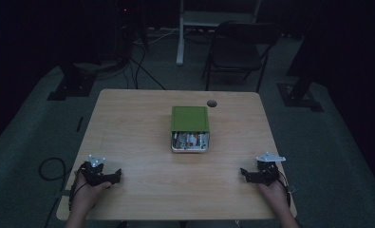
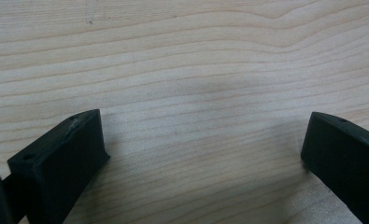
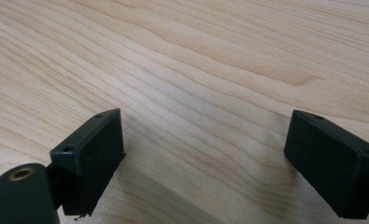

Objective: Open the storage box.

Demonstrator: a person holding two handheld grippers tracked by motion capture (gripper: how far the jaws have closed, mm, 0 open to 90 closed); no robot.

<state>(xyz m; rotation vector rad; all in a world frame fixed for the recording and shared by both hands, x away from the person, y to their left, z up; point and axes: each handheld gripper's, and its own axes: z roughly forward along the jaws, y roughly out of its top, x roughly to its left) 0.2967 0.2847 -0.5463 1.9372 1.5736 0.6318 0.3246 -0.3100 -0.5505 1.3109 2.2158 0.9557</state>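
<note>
Green-lidded box is placed at table centre. Left gripper, at 7 o'clock, is spread wide, empty. Right gripper, at 5 o'clock, likewise.

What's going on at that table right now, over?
Left tool open, right tool open, both empty. Green-lidded box mid-table, untouched. Nothing between them on the wooden table.
</note>
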